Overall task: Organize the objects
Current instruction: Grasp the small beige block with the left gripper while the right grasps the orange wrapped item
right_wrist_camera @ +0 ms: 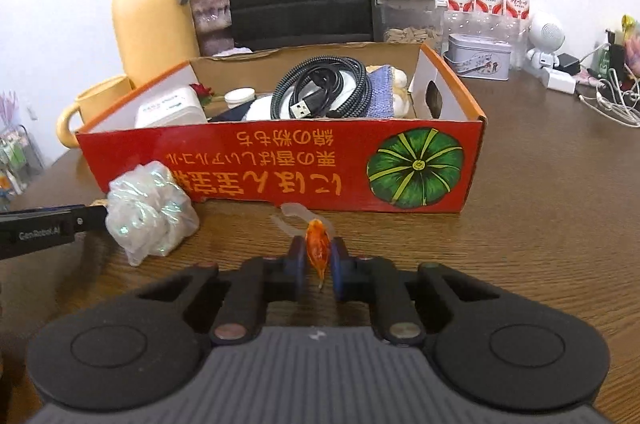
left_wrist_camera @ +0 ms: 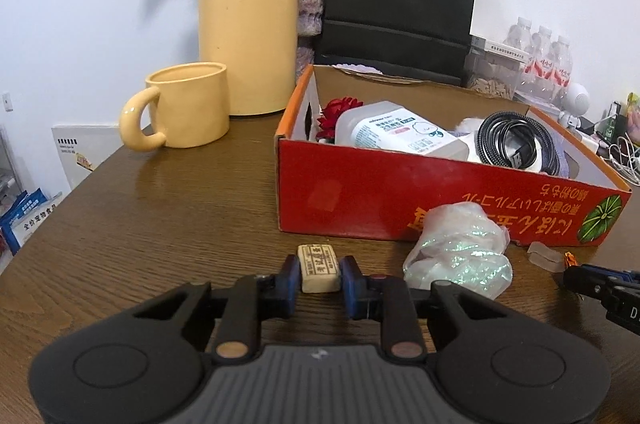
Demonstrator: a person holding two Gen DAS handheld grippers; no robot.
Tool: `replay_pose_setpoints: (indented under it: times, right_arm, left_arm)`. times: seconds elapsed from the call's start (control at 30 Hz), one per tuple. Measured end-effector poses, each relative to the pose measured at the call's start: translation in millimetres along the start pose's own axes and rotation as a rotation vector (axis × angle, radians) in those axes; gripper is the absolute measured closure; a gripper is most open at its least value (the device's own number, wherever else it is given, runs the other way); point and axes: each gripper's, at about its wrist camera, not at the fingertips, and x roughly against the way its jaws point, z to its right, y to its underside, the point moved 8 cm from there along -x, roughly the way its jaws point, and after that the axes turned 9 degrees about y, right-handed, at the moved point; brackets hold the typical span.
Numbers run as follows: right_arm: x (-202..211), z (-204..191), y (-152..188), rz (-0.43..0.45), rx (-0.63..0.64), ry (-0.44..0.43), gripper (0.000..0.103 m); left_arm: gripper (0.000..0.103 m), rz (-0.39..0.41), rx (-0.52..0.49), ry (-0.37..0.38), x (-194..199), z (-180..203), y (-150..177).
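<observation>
My left gripper (left_wrist_camera: pixel 320 278) is closed on a small beige printed block (left_wrist_camera: pixel 319 268), pinched between both blue pads just above the wooden table (left_wrist_camera: pixel 160 224). My right gripper (right_wrist_camera: pixel 317 258) clamps an orange wrapped candy (right_wrist_camera: pixel 318 246) between its 2 fingers, low over the table. Ahead of both sits the red cardboard box (right_wrist_camera: pixel 280 167), open-topped, holding a coiled black cable (right_wrist_camera: pixel 320 91) and a white bottle (left_wrist_camera: pixel 400 129). A crumpled iridescent bag (right_wrist_camera: pixel 150 214) lies on the table touching the box's front wall, and a small translucent piece (right_wrist_camera: pixel 296 212) sits just beyond the candy.
</observation>
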Motion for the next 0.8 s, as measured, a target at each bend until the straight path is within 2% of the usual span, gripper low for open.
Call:
replay_pose_setpoints:
  times: [0.5, 0.8]
  right_arm:
    - [22, -8, -3, 0.099, 0.026, -0.021, 0.089]
    - [41, -8, -19, 0.191, 0.008, -0.056, 0.089]
  left_arm:
    - [0.083, 0.078, -0.001, 0.018, 19, 1, -4]
    - [0.083, 0.124, -0.022, 0.013, 33, 11, -11]
